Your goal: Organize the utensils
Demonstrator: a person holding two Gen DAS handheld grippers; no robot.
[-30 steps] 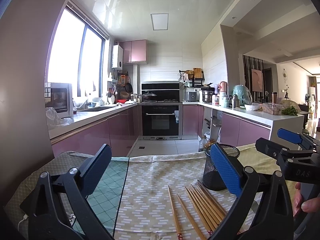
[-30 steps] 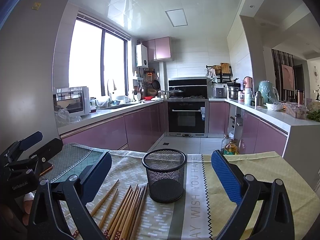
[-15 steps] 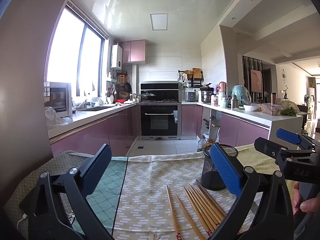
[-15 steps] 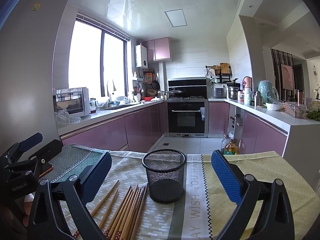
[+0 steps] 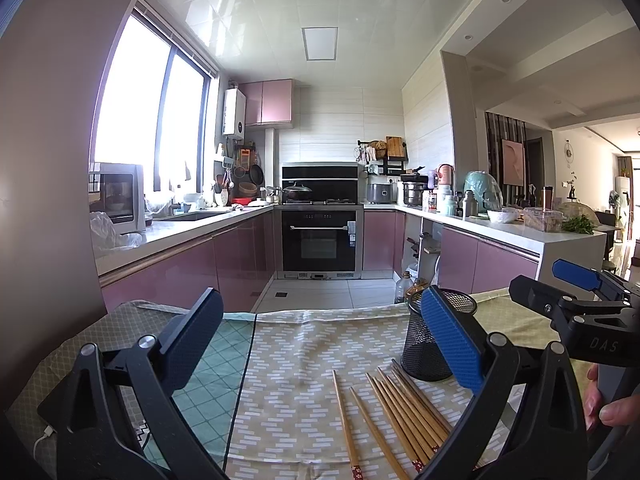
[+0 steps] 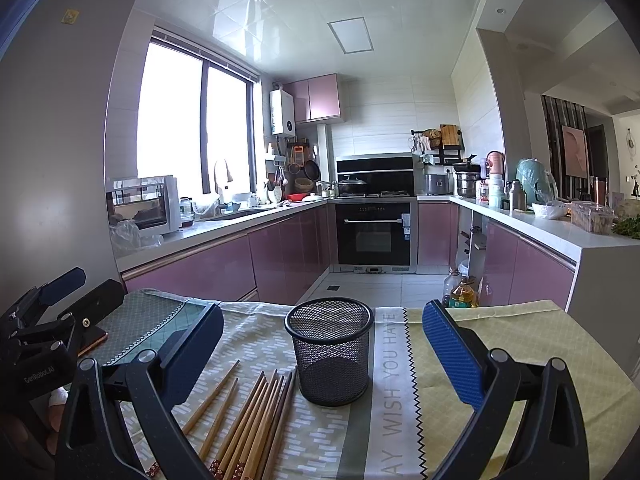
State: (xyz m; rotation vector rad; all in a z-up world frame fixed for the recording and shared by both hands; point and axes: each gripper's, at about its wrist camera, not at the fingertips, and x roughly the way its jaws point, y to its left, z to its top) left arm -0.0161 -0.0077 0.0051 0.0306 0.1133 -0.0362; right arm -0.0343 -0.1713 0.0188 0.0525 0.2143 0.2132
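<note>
Both claws, left (image 5: 320, 344) and right (image 6: 322, 346), wide and empty above the surface (image 6: 520, 344), chopsticks (image 6: 256, 420) below, cup (image 6: 330, 350) between right fingers.

We see a U-shaped kitchen with glossy pink cabinets (image 6: 208, 268), a black built-in oven (image 6: 374, 234), white tiled floor (image 6: 360, 284), a bright window (image 6: 192, 128) and a ceiling light panel (image 6: 350, 37).

A mesh holder (image 6: 330, 354) stands upright on a cloth-covered table (image 6: 520, 344). The chopsticks (image 6: 248, 420) lie flat on the cloth at the holder's 8 o'clock, just beside its base, fanned side by side with their far tips toward 1 o'clock. At 12 o'clock, well beyond the table's far edge, an oven (image 6: 374, 234) sits between counters running along 10 and 2 o'clock.
</note>
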